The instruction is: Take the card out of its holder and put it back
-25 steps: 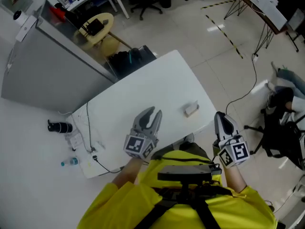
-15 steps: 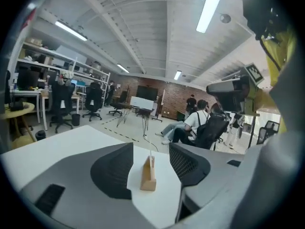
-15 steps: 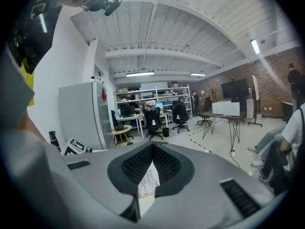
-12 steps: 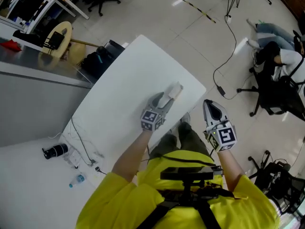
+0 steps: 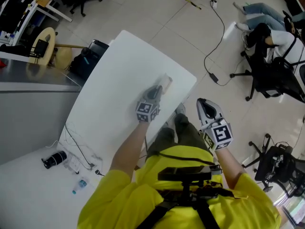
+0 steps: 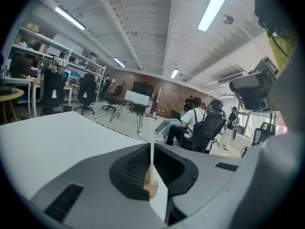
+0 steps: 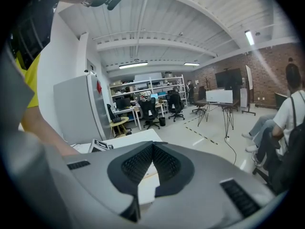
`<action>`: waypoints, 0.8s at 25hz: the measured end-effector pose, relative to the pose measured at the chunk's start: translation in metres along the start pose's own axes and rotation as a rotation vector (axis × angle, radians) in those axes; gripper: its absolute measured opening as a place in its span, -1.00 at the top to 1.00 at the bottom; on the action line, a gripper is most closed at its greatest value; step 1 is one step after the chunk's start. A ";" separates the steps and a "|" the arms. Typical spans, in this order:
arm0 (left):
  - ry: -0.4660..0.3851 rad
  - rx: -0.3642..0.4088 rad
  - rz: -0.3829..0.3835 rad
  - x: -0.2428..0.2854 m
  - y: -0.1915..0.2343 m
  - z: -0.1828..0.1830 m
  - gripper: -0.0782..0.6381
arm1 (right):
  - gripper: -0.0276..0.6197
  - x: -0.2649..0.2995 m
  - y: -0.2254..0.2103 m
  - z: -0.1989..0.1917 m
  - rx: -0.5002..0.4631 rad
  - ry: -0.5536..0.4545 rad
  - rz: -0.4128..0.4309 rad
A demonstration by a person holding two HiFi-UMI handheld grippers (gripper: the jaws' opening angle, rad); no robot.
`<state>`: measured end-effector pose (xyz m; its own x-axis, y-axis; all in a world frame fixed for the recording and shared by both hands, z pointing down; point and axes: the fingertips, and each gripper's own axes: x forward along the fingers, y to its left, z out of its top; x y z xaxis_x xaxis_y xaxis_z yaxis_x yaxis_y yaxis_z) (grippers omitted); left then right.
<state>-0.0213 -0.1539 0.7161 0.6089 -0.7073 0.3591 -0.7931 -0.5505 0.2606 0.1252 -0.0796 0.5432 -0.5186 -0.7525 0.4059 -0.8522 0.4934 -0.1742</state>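
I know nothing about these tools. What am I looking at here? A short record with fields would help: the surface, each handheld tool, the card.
Surface: white rectangular table
Left gripper: over the table, jaws closing, pads pinching the thin white card, seen edge-on
Holder: small light wooden block at the card's lower edge
Right gripper: jaws together, nothing between them, held beside the table's near edge
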 end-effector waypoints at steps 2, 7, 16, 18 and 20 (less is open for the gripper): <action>-0.019 0.008 0.011 -0.001 -0.003 0.005 0.75 | 0.90 -0.002 -0.003 0.000 0.002 0.001 -0.003; -0.044 0.042 0.020 -0.009 -0.011 0.030 0.75 | 0.90 0.001 -0.003 0.006 0.002 -0.010 0.012; -0.162 0.066 0.039 -0.075 -0.036 0.156 0.75 | 0.90 0.006 0.007 0.023 0.003 -0.034 0.064; -0.181 0.074 0.053 -0.091 -0.040 0.191 0.74 | 0.90 0.005 0.007 0.027 -0.002 -0.039 0.072; -0.206 0.080 0.062 -0.105 -0.042 0.221 0.74 | 0.90 0.006 0.006 0.032 -0.003 -0.048 0.071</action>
<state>-0.0493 -0.1542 0.4694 0.5554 -0.8120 0.1793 -0.8305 -0.5308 0.1689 0.1148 -0.0949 0.5153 -0.5808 -0.7354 0.3492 -0.8128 0.5476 -0.1987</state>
